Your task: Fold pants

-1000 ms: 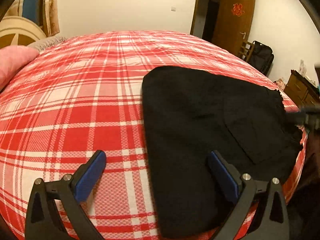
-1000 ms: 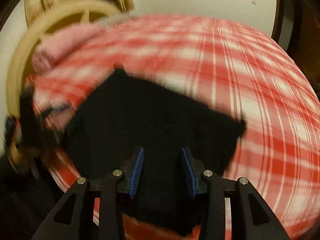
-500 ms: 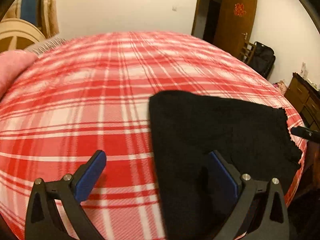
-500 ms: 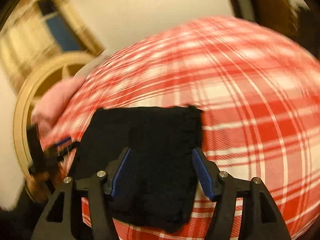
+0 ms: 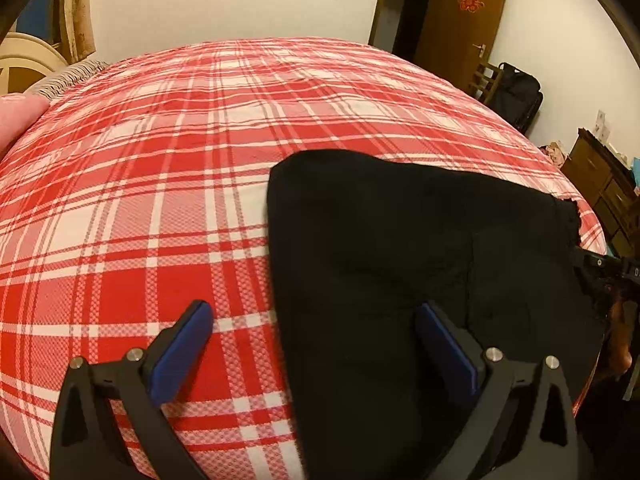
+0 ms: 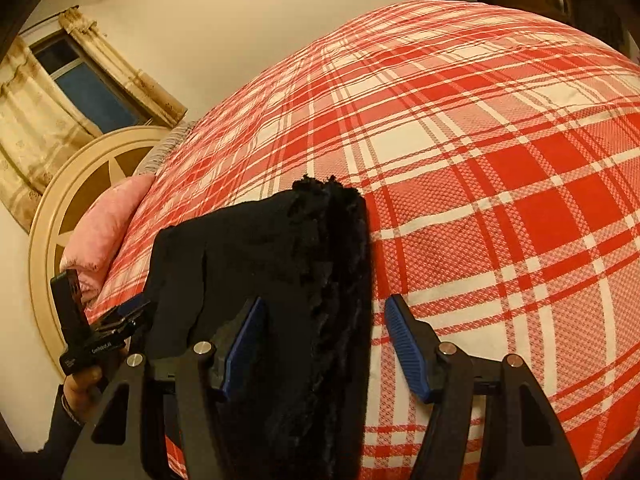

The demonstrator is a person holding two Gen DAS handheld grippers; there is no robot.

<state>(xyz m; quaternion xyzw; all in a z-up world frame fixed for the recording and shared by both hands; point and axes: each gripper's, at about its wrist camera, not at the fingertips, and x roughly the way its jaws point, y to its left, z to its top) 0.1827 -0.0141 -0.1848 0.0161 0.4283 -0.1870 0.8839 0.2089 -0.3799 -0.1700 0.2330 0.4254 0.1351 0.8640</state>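
Pants lie folded near bed front edge, fuzzy right edge between spread fingers of right gripper, left gripper also wide apart, straddling the left edge.

Black pants, red-white plaid bedspread

Pants near edge cut off by frame bottom
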